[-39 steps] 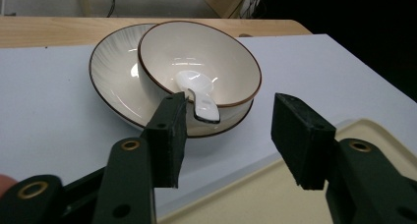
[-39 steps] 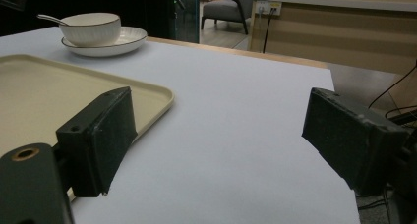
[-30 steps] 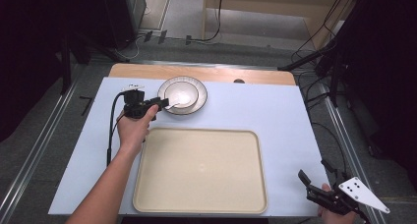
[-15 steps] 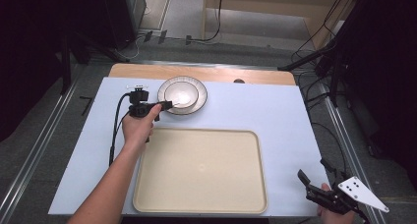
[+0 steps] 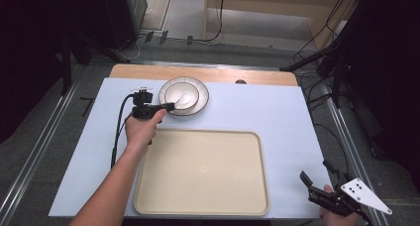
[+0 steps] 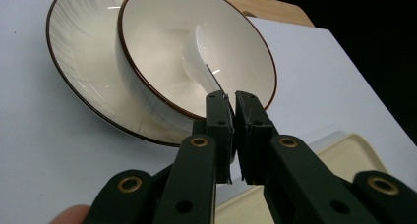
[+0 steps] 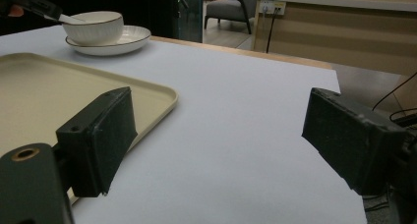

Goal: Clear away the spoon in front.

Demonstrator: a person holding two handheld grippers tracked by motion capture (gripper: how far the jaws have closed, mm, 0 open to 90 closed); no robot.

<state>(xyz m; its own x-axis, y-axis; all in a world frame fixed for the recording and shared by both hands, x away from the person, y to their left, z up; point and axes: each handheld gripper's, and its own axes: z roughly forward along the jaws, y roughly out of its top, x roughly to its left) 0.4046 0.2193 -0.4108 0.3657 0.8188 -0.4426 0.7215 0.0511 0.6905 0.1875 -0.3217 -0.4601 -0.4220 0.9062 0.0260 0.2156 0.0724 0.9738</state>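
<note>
A white bowl [image 5: 174, 90] with a dark rim stands on a white plate [image 5: 200, 105] at the back of the table. A white spoon [image 5: 183, 97] lies in the bowl, its handle leaning over the near rim. My left gripper [image 5: 171, 106] is at that rim, shut on the spoon handle [image 6: 209, 79]; its jaws are nearly together. In the right gripper view, the bowl [image 7: 93, 25] and plate [image 7: 125, 40] show far off. My right gripper [image 5: 315, 170] is held open over the table's near right corner with nothing between its jaws.
A large cream tray [image 5: 198, 171] lies on the pale blue table cover in front of the person, just near of the plate. A wooden table edge [image 5: 257, 76] runs along the back. Cables and dark stands crowd the floor at the right.
The left hand has shifted very slightly at the bowl's rim, still at the spoon handle. The right gripper has not moved.
</note>
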